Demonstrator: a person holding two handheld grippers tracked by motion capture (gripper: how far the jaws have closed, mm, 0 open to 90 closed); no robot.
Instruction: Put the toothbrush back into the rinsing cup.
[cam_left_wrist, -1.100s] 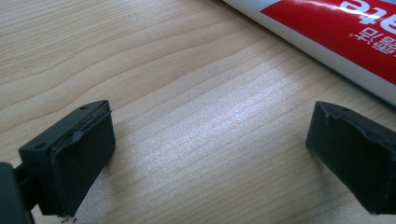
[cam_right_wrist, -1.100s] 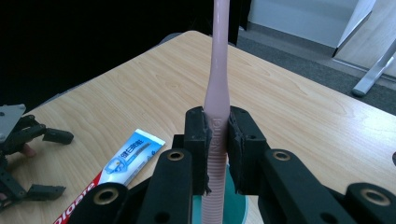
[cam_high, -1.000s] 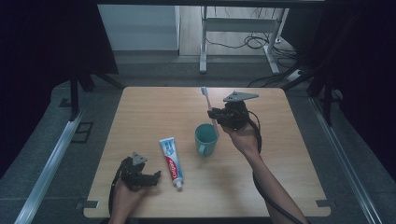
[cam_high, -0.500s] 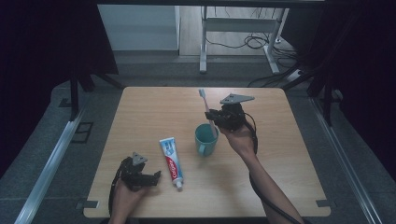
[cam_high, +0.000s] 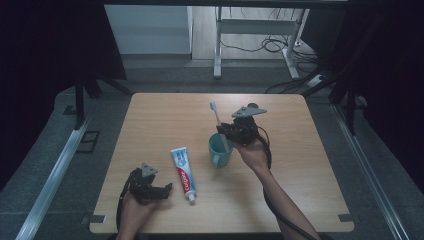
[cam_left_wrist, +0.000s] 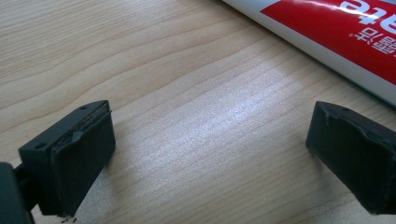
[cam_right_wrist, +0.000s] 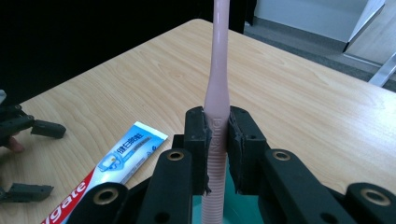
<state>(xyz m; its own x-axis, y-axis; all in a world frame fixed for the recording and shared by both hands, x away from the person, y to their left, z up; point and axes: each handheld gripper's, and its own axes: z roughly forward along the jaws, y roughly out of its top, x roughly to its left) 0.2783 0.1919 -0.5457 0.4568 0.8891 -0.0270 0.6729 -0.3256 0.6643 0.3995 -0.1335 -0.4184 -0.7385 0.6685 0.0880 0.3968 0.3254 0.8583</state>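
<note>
The right gripper (cam_high: 229, 131) is clamped on a pink toothbrush (cam_high: 218, 120), both pads pressed against its ribbed handle; the brush stands nearly upright, bristles at the top, its lower end dipping inside the teal cup (cam_high: 220, 151) near the middle of the wooden table (cam_high: 165, 115); seen along the right gripper's own jaws, the toothbrush (cam_right_wrist: 217, 88) rises straight between them with the cup's rim (cam_right_wrist: 243, 201) just below. A toothpaste tube (cam_high: 184, 173) lies flat just left of the cup, apart from it. The left gripper (cam_high: 162, 192) rests low at the table's near edge, jaws spread wide and holding nothing; the tube (cam_left_wrist: 336, 37) lies just beyond its tips.
</note>
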